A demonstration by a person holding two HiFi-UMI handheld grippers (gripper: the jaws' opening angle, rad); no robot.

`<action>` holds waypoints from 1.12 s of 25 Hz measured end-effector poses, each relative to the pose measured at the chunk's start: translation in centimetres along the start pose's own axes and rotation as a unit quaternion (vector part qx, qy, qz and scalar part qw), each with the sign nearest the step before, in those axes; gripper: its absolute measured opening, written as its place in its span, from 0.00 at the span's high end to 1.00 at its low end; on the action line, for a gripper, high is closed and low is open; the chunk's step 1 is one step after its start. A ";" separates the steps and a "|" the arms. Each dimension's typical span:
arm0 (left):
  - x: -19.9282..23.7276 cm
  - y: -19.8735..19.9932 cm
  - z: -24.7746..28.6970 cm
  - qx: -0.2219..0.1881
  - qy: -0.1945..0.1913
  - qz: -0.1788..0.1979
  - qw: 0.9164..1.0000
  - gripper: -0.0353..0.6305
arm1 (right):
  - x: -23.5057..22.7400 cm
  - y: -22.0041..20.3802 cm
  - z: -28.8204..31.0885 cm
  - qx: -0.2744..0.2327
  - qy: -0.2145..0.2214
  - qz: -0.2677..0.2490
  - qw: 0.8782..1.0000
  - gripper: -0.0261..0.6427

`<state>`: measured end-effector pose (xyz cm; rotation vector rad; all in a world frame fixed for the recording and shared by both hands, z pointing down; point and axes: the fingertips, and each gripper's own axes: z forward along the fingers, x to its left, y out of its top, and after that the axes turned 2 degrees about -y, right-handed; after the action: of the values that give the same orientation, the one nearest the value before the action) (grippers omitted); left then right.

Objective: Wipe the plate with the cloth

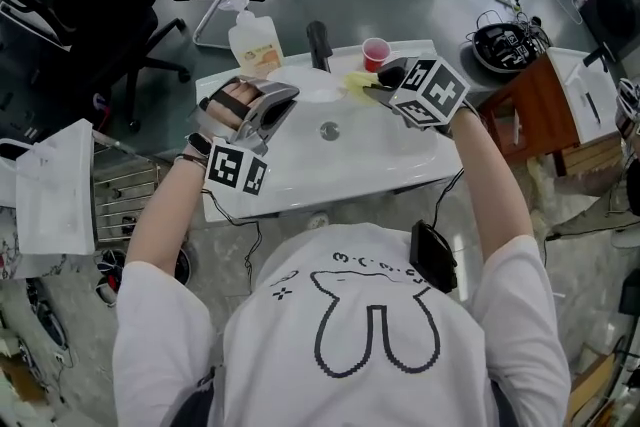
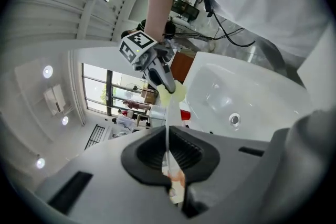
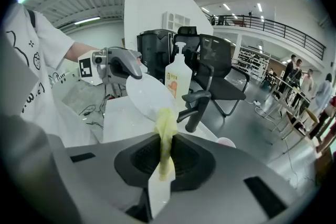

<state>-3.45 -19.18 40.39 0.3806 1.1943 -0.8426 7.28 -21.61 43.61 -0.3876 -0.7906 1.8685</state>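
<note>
Left tool (image 2: 168, 150): pressed together on the rim of the white plate (image 3: 148, 93), which I hold tilted above the sink (image 1: 400, 155) | right tool (image 3: 165, 157): pinching the yellow cloth (image 3: 166, 126), its tip meeting the plate's lower edge | soap bottle (image 1: 254, 43) and red cup (image 1: 375, 52) behind the sink

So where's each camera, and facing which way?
Head view: on the person's head, looking down at the white sink; both forearms show.
Left gripper view: on the left gripper, along fingers gripping the round white plate; right forearm shows.
Right gripper view: on the right gripper, along fingers pinching the yellow cloth; left forearm shows.
Gripper views share plate, cloth.
</note>
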 end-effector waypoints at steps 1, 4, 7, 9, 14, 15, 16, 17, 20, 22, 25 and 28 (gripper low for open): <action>-0.2 -0.2 0.1 0.003 0.001 -0.011 1.000 0.92 | 0.0 -0.3 0.2 -0.001 -0.001 0.005 1.000 0.89; -0.5 -0.9 0.0 0.014 0.010 -0.050 0.999 0.92 | -0.2 -1.3 0.7 -0.008 -0.012 0.028 0.999 0.89; -0.7 -1.6 -0.3 0.025 0.024 -0.090 0.995 0.92 | -0.6 -2.2 1.2 -0.023 -0.020 0.072 0.997 0.89; -1.0 -2.2 -0.6 0.037 0.035 -0.126 0.991 0.92 | -1.0 -2.8 1.5 -0.034 -0.023 0.103 0.994 0.89; -3.7 -4.3 -1.3 0.072 0.037 -0.245 0.966 0.92 | -1.9 -4.3 2.2 -0.066 -0.033 0.190 0.979 0.89; -4.3 -4.7 -1.3 0.078 0.034 -0.268 0.960 0.92 | -2.1 -4.7 2.3 -0.072 -0.037 0.208 0.975 0.89; -5.0 -4.9 -1.3 0.083 0.031 -0.290 0.953 0.92 | -2.2 -5.1 2.5 -0.076 -0.040 0.224 0.971 0.89; -5.6 -5.2 -1.2 0.087 0.028 -0.312 0.946 0.92 | -2.2 -5.5 2.8 -0.079 -0.042 0.239 0.967 0.89; -7.8 -5.8 -0.8 0.097 0.017 -0.374 0.922 0.92 | -2.0 -7.2 4.0 -0.072 -0.043 0.275 0.958 0.89; -9.2 -6.3 -0.5 0.103 0.011 -0.419 0.902 0.92 | -1.6 -8.3 5.0 -0.063 -0.044 0.293 0.953 0.89; -11.2 -7.2 0.0 0.115 0.005 -0.494 0.862 0.92 | -0.9 -9.9 6.5 -0.053 -0.045 0.314 0.947 0.89; -13.0 -7.7 0.5 0.125 -0.004 -0.554 0.823 0.92 | -0.1 -11.2 7.8 -0.040 -0.042 0.333 0.941 0.89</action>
<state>-10.41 -19.73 53.83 -0.1768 1.2600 -2.0209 10.48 -21.47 56.92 -0.6951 -0.8601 2.4978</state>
